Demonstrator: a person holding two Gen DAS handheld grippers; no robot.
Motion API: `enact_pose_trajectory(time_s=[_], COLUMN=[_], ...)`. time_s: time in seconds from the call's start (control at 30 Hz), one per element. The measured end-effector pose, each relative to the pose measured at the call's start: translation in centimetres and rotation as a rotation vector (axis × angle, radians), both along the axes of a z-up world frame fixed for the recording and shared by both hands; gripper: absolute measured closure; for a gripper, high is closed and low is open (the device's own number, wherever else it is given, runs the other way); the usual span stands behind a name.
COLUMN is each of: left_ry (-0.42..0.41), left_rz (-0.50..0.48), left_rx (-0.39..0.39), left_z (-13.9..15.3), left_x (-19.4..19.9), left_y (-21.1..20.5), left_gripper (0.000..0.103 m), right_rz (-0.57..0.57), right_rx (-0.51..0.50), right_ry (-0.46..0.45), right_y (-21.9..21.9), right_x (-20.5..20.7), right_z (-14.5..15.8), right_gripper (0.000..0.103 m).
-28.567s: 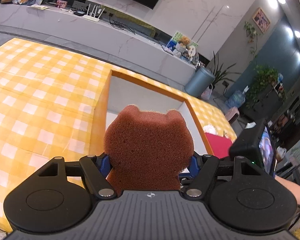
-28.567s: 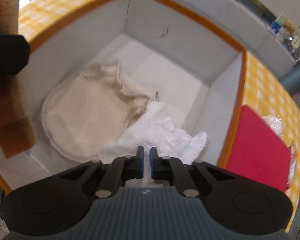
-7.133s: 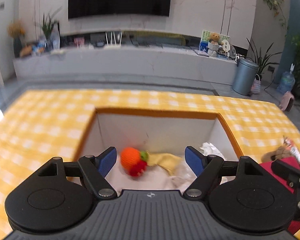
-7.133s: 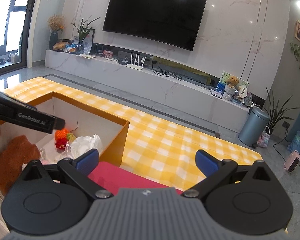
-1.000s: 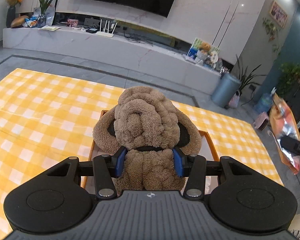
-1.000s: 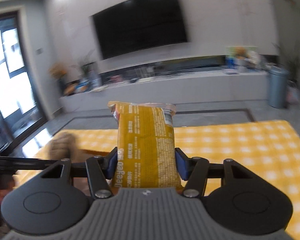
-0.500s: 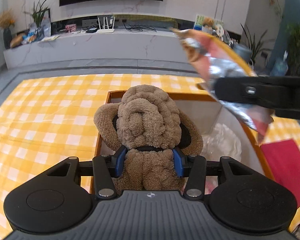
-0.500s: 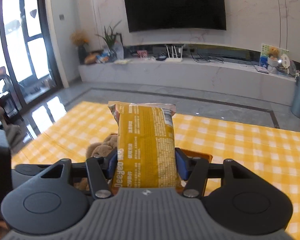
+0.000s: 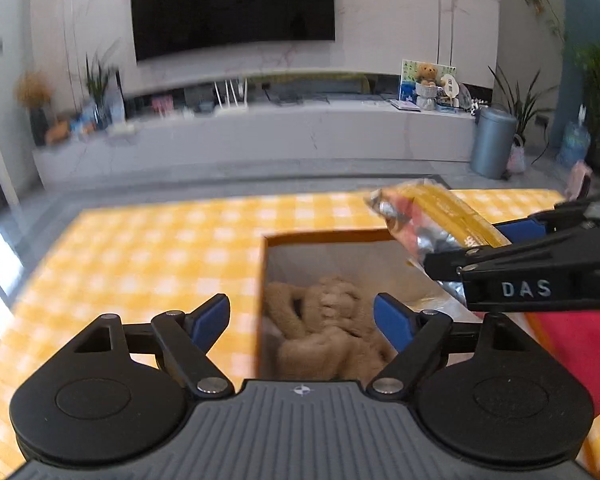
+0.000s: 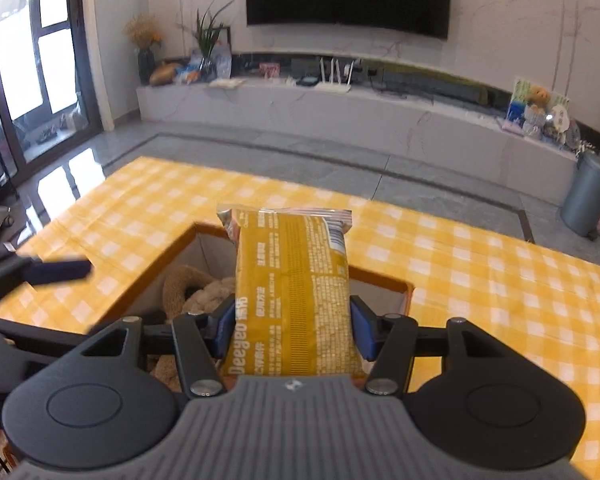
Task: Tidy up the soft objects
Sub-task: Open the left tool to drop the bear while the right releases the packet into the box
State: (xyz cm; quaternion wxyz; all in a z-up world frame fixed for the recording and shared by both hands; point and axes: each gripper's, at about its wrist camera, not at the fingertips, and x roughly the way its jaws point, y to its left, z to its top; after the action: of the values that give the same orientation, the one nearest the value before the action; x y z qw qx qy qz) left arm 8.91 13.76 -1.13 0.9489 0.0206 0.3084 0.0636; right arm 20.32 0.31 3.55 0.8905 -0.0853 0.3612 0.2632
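Note:
A brown plush toy (image 9: pixel 328 332) lies inside the open box (image 9: pixel 320 237), blurred. My left gripper (image 9: pixel 302 318) is open and empty above the box's near left edge. My right gripper (image 10: pixel 292 328) is shut on a yellow snack packet (image 10: pixel 292 292) and holds it over the box (image 10: pixel 396 286). The plush toy also shows in the right wrist view (image 10: pixel 196 288) under the packet. In the left wrist view the right gripper (image 9: pixel 512 240) comes in from the right with the packet (image 9: pixel 428 220) above the box's right side.
The box sits in a table with a yellow checked cloth (image 9: pixel 152 256). A red mat (image 9: pixel 572 344) lies right of the box. Pale soft things (image 9: pixel 424 296) lie in the box beside the toy. The left gripper's finger (image 10: pixel 56 270) crosses the right wrist view at the left.
My left gripper has opened and let go of the plush toy, which now lies in the box. My right gripper still holds the packet and has come lower over the box.

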Motion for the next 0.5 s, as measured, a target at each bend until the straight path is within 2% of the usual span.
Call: enact_pose_trajectory(time_s=[0.07, 0.1, 0.2, 0.27, 0.37, 0.43, 0.5], left_ry=[-0.019, -0.016, -0.018, -0.016, -0.003, 0.004, 0.000], left_rz=[0.031, 0.046, 0.107, 0.136, 0.110, 0.146, 0.159], left_rx=[0.050, 0.052, -0.010, -0.047, -0.022, -0.015, -0.041], left_z=[0.0, 0.0, 0.1, 0.0, -0.1, 0.0, 0.2], left_x=[-0.1, -0.2, 0.2, 0.5, 0.8, 0.9, 0.6], left_y=[-0.3, -0.2, 0.6, 0.5, -0.1, 0.0, 0.4], left_gripper=[0.006, 0.006, 0.006, 0.006, 0.007, 0.007, 0.007], right_rz=[0.013, 0.017, 0.023, 0.022, 0.026, 0.004, -0.025], right_rx=[-0.049, -0.074, -0.109, -0.142, -0.153, -0.161, -0.156], right_ry=[0.006, 0.011, 0.053, 0.039, 0.005, -0.030, -0.080], right_y=[1.0, 1.4, 2.2, 2.5, 2.6, 2.3, 1.5], right_x=[0.3, 0.3, 1.0, 0.9, 0.2, -0.2, -0.7], right_z=[-0.7, -1.1, -2.8, -3.3, -2.8, -2.3, -1.5], right_gripper=[0.046, 0.046, 0.046, 0.046, 0.042, 0.021, 0.010])
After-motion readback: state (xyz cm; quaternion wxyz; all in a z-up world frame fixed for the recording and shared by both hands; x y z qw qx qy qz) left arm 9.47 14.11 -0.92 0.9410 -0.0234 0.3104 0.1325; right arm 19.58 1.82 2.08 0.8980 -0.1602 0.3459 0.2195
